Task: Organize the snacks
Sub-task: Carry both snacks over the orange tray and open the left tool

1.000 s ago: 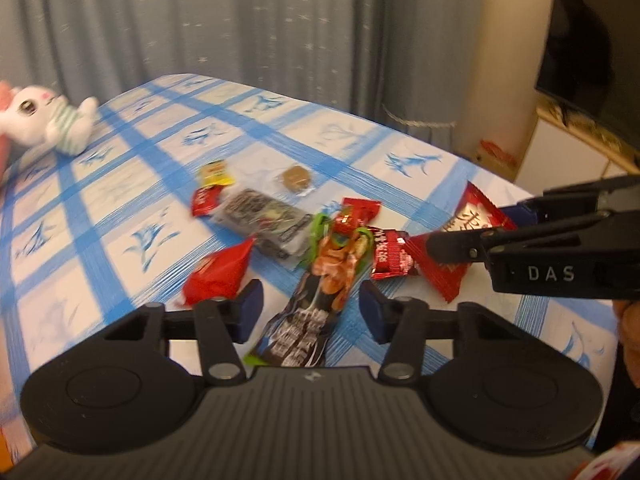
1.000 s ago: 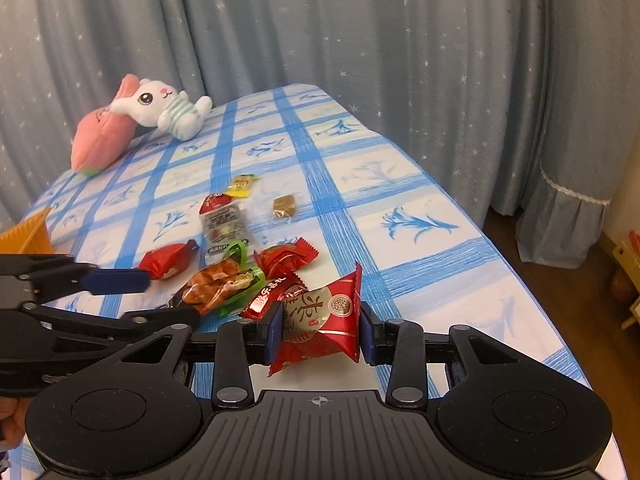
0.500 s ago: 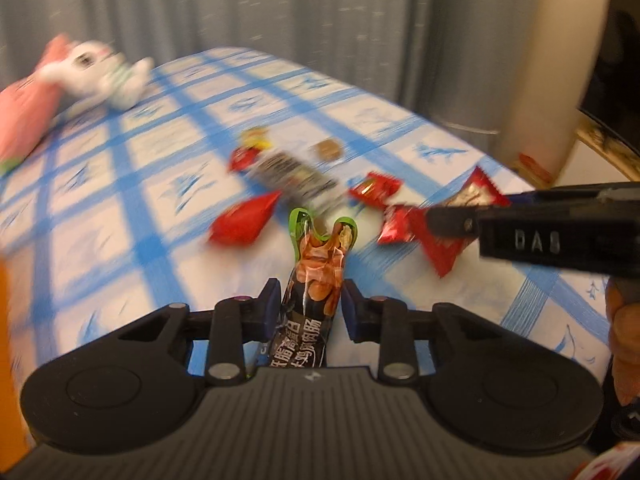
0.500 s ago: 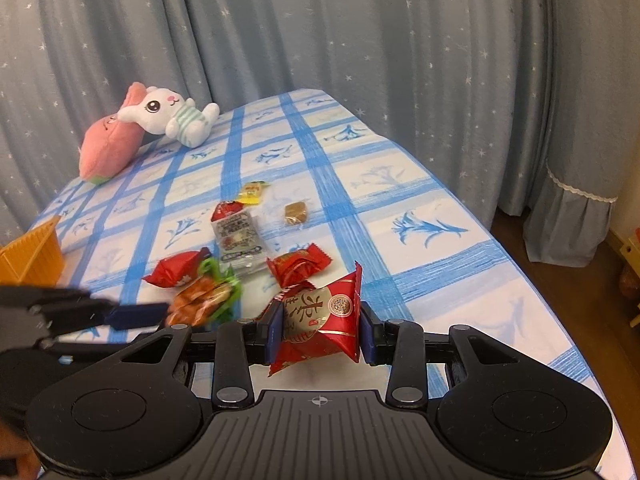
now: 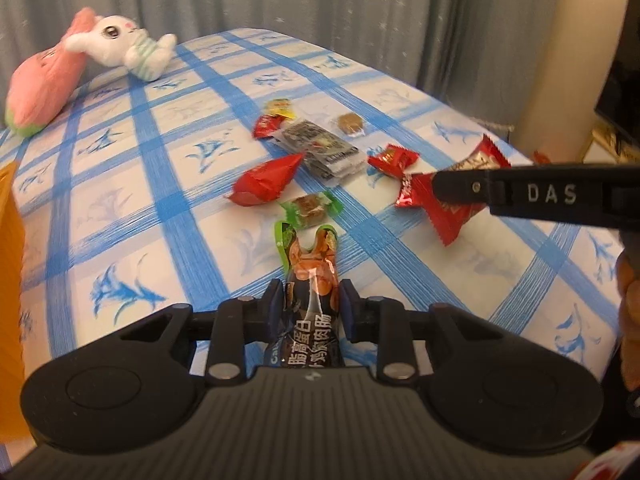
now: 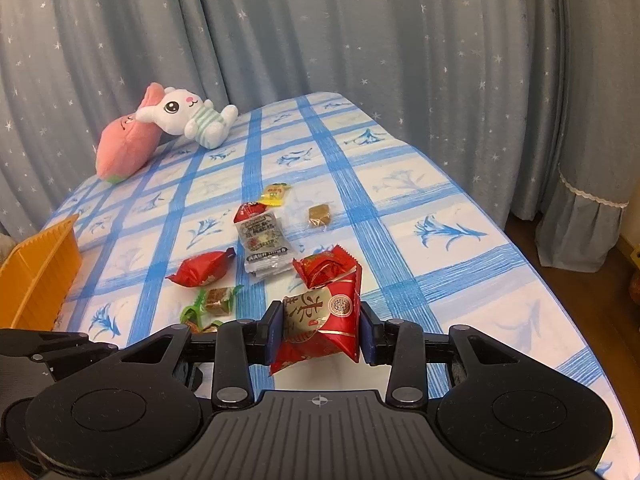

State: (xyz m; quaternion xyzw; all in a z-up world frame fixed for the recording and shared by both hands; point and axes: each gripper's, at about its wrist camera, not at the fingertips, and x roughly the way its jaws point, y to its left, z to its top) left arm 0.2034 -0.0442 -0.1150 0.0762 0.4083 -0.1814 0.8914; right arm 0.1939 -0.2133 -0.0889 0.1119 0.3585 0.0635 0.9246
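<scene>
Left wrist view first: your left claw (image 5: 311, 311) is closed on a green-and-brown meat snack pouch (image 5: 311, 280), lifted above the blue-checked worktop (image 5: 168, 216); loose snacks, including a red candy (image 5: 267, 180) and a grey packet (image 5: 323, 148), lie beyond. Right wrist view: your right claw (image 6: 319, 332) clamps a red triangular packet (image 6: 322, 320), with an orange basket (image 6: 38, 276) at the worktop's left edge.

Green-tipped sausage pack (image 5: 311, 280) lifted upright; red pouch (image 6: 320, 320) lifted; loose snacks (image 6: 262, 240) on cloth
</scene>
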